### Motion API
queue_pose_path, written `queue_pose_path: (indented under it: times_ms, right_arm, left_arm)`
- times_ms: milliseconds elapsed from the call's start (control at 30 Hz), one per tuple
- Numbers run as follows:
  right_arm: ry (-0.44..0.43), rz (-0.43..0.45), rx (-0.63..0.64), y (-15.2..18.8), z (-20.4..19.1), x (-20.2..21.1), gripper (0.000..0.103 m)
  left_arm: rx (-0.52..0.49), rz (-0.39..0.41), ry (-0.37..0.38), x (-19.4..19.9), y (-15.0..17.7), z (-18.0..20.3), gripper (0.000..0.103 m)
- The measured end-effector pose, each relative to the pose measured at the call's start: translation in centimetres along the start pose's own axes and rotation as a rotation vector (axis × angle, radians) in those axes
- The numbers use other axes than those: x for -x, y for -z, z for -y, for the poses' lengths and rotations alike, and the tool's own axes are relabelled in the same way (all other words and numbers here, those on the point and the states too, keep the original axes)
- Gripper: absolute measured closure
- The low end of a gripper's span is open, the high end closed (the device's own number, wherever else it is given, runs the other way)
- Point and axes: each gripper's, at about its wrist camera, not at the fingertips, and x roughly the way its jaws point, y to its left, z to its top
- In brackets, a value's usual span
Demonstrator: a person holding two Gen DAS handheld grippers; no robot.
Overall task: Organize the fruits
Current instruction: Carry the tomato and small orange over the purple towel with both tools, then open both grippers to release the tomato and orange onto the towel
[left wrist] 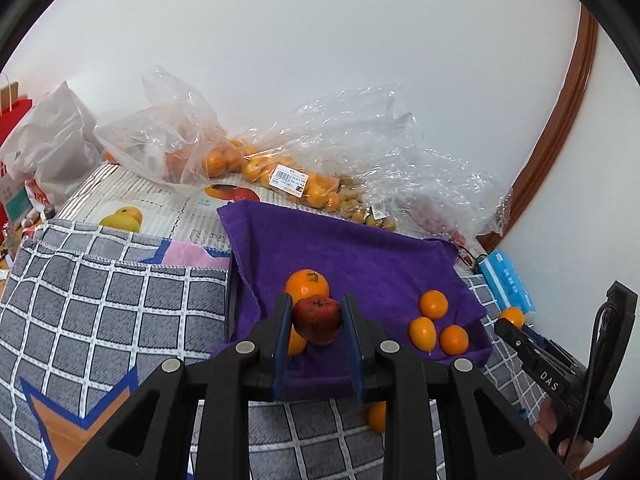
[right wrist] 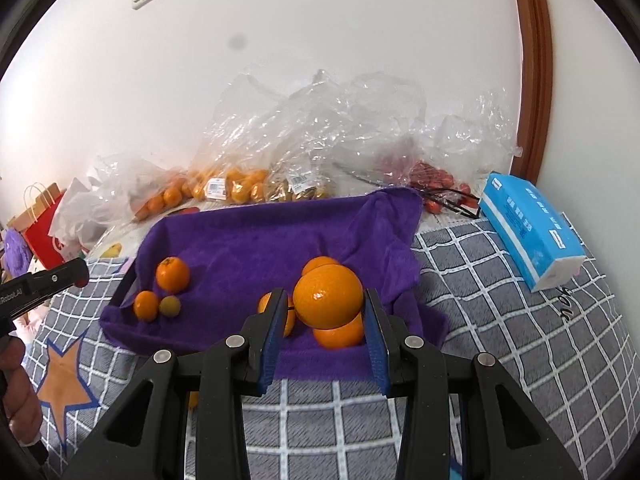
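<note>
Two fruits are in hand over the purple towel (left wrist: 360, 256): the left gripper (left wrist: 316, 320) is clamped on a dark red fruit (left wrist: 318, 320), the right gripper (right wrist: 326, 300) on a large orange (right wrist: 328, 296). This looks like the sorting step, so next each fruit needs lowering beside its own kind. Bare towel lies mid-tray; loose oranges and the raised towel edges crowd the sides.

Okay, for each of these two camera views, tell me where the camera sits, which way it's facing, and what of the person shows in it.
Left wrist view: sits on the left gripper, looks forward and down at the purple towel; jaws clamp a red fruit; the right gripper shows at right.
Right wrist view: sits on the right gripper, same heading; jaws clamp an orange; a hand shows at left.
Shared: towel, fruit bags, blue tissue pack, checked blanket.
</note>
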Motion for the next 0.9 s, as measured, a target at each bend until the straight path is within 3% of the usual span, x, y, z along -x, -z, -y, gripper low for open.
queue_pose_path:
  times_ms: [267,900]
  right_arm:
    - [0.005,-0.018,0.003,-0.4,1.2,-2.9,0.065]
    - [-0.004,-0.064,0.003,0.6,1.6,-7.4,0.065]
  left_arm:
    - [0.023,-0.062,0.037,-2.3,0.7,-0.1,0.079]
    - [-0.03,-0.174,0.049,-5.7,3.3,1.4,0.079]
